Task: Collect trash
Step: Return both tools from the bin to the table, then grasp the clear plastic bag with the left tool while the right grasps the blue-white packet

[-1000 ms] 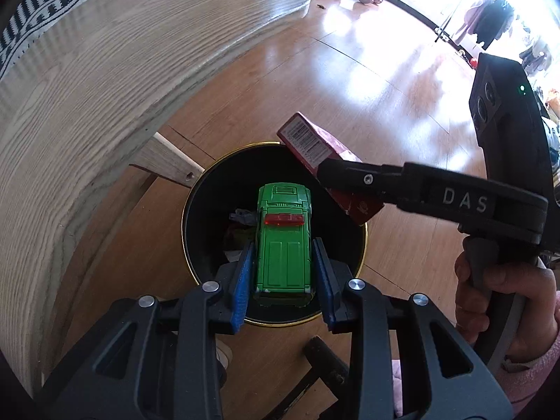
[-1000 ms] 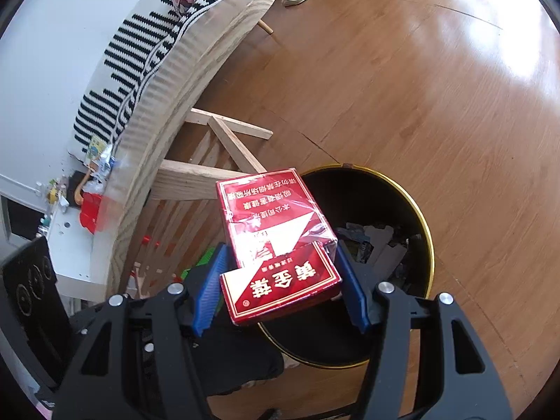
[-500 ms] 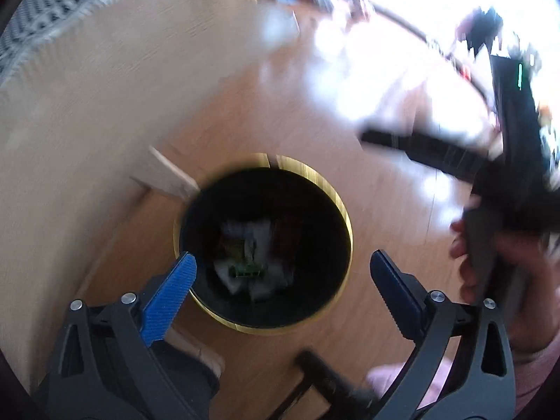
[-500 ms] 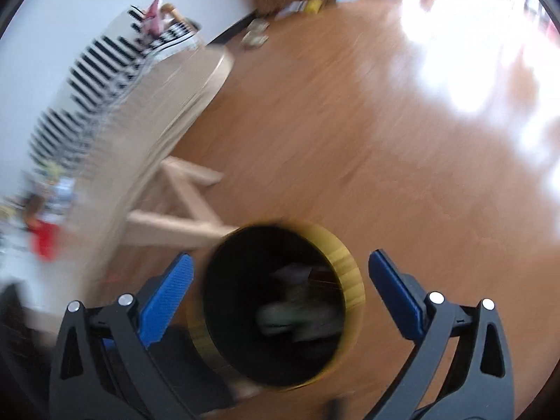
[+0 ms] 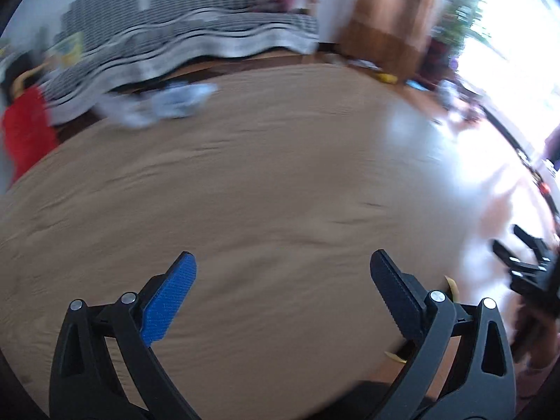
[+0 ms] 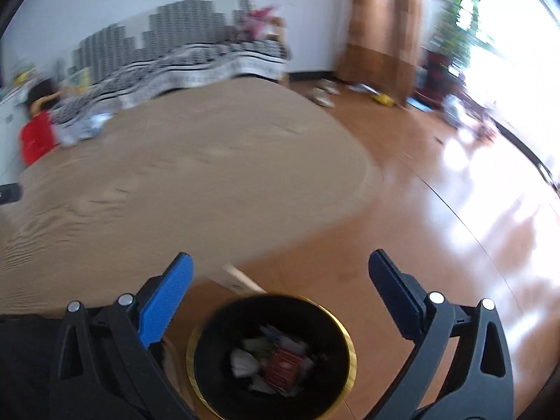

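My right gripper (image 6: pixel 280 297) is open and empty above a black trash bin with a gold rim (image 6: pixel 346 336) on the floor. Inside the bin lie a red box (image 6: pixel 281 369) and pale scraps (image 6: pixel 245 364). My left gripper (image 5: pixel 280 297) is open and empty over the round wooden table (image 5: pixel 245 192). A pale blue-white crumpled thing (image 5: pixel 164 103) lies blurred at the table's far edge; it also shows in the right wrist view (image 6: pixel 84 127). The other gripper (image 5: pixel 525 273) shows at the left wrist view's right edge.
A red object (image 5: pixel 26 133) stands at the table's far left. A black-and-white striped sofa (image 6: pixel 196 59) lies behind the table. Shoes (image 6: pixel 323 96) and small clutter lie on the shiny wooden floor (image 6: pixel 455 210) by a brown curtain (image 6: pixel 381 24).
Both grippers opened; the green toy car and the red box dropped into the bin. Both views then swung up, the left one to over the table.
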The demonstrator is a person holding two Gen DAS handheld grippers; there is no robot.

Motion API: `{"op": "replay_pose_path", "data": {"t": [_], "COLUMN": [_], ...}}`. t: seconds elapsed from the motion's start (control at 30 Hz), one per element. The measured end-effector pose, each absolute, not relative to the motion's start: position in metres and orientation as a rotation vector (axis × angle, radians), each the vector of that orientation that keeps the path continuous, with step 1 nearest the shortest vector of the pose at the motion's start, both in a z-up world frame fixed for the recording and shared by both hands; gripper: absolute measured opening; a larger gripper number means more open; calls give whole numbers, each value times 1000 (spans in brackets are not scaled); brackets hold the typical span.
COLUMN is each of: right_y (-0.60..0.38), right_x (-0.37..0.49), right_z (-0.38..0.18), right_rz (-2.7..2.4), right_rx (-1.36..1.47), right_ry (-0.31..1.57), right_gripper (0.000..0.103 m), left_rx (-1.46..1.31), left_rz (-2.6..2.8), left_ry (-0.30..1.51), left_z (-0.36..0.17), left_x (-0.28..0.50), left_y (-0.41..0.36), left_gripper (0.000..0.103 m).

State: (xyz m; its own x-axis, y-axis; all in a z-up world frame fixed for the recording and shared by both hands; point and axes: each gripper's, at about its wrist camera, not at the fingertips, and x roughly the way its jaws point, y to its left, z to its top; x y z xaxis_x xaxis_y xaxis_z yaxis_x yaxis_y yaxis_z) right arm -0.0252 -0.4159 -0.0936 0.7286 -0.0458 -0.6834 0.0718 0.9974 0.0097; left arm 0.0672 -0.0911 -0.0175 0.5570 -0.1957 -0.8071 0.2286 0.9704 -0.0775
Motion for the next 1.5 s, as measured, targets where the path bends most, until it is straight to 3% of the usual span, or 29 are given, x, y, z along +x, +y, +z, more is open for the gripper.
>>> {"op": "replay_pose_path", "data": {"t": [0.3, 0.7, 1.1, 1.13, 1.17, 1.2, 1.23, 1.27, 1.37, 1.5], "right_y": [-313, -176, -58, -52, -47, -44, -41, -40, -43, -47], "right_x": [79, 265, 372, 376, 379, 383, 386, 387, 383, 380], "right_z": [-49, -41, -82, -86, -91, -97, -102, -106, -110, -110], "right_rz": [214, 672, 858, 865, 869, 872, 870, 876, 887, 863], "right_rx": [-66, -173, -598, -619, -634, -638, -636, -630, -615, -588], "right_ry": [728, 934, 893, 894, 900, 914, 931, 944, 929, 922], "right_gripper": [97, 97, 97, 96, 89, 76, 71, 64, 56, 44], "left_rx": [-98, -87, -137, -130, -124, -129, -109, -92, -26, 33], "left_rz": [-61, -77, -58, -66, -81, -102, -102, -108, -132, -144], "left_ry": [979, 1080, 1130, 1133, 1135, 1148, 1121, 1108, 1090, 1084], "left_z": [-3, -16, -60, -65, -71, -76, -76, -76, -76, -76], "left_x": [134, 261, 368, 370, 373, 375, 373, 373, 370, 361], "left_y": [33, 57, 71, 70, 69, 68, 67, 65, 55, 44], "left_gripper": [97, 97, 96, 92, 88, 70, 70, 53, 27, 20]}}
